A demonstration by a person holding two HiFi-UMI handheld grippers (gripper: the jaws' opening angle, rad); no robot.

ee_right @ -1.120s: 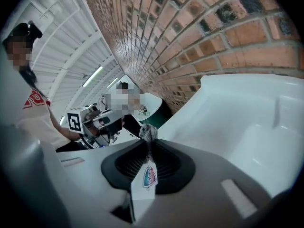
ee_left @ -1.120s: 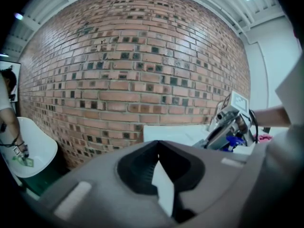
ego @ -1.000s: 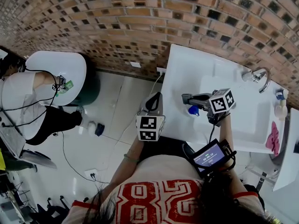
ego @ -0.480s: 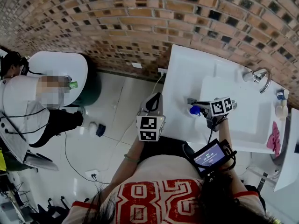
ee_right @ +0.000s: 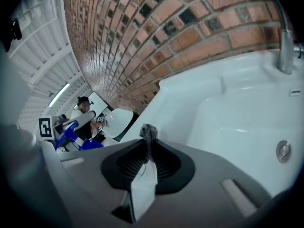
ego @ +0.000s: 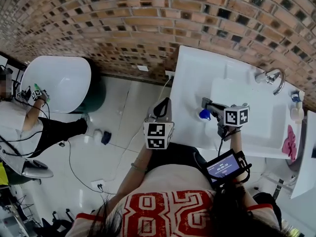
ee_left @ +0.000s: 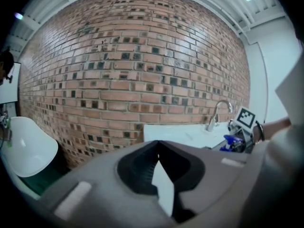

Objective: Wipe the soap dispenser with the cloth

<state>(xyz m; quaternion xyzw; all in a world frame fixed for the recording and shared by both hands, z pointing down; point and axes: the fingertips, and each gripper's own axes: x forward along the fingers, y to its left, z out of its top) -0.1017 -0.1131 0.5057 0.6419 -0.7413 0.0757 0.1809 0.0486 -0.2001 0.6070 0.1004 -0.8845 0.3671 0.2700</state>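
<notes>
Wiping not yet begun, we judge. The right tool (ee_right: 148, 137) pinches a grey cloth (ee_right: 149, 131); the left tool (ee_left: 157, 148) is closed, empty. The soap dispenser (ego: 296, 113) stands well behind the right tool: we must swing round to it.

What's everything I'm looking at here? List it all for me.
brick wall: one, red-brown, behind both basins
sink: one, white, right
faucet: one, chrome, sink's back edge
soap dispenser: one, pale, sink's right end
pink cloth: one, right of sink
round basin: one, white, left
another person: one, far left
fabric scrap: one, grey, in right claw
left claw: grey, shut, empty
right claw: grey, shut on the scrap
</notes>
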